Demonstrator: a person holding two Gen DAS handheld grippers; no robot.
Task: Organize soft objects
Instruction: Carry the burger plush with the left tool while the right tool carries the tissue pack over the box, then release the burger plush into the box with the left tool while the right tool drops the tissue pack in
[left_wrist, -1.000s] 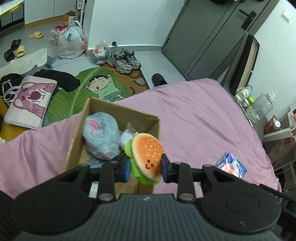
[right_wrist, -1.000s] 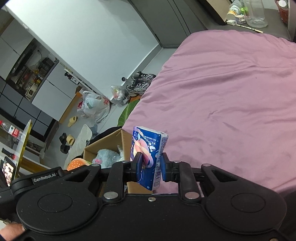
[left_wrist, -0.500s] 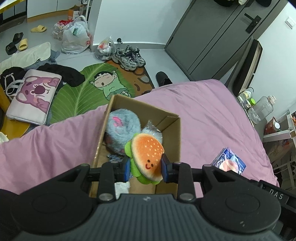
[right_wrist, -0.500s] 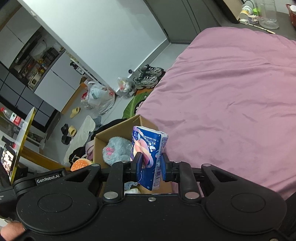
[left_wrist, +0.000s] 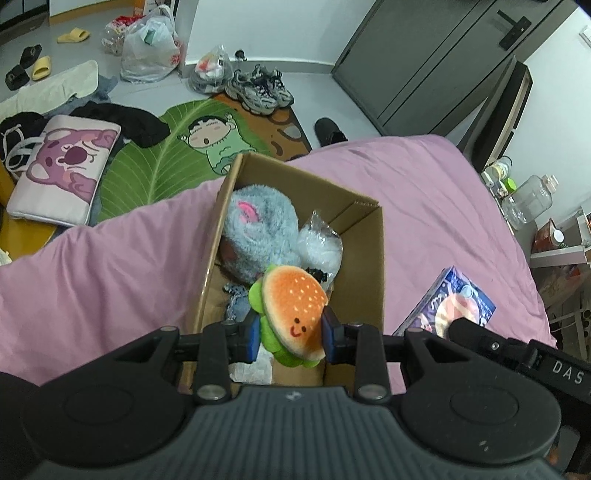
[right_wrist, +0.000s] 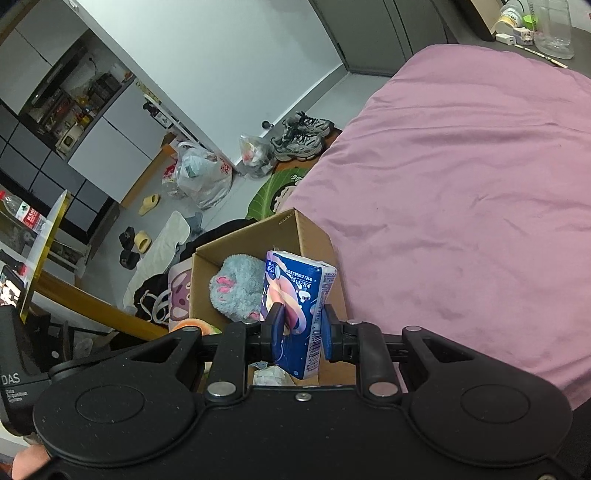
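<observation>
Two grippers loaded above the box

Left gripper (left_wrist: 290, 334): fingers clamped on burger plush (left_wrist: 291, 314), held over the near end of the cardboard box (left_wrist: 371, 273) on the pink bed (left_wrist: 424, 192). Right gripper (right_wrist: 300, 332): fingers clamped on tissue pack (right_wrist: 297, 299), upright, above the box's right side. Grey plush (left_wrist: 255, 232) lies at the box's far end.

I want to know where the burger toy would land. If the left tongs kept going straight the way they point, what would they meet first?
Probably the inside of the cardboard box: the left tongs, shut on the burger plush, point down into it, toward the blue cloth near the grey plush. Depth is unclear.
</observation>
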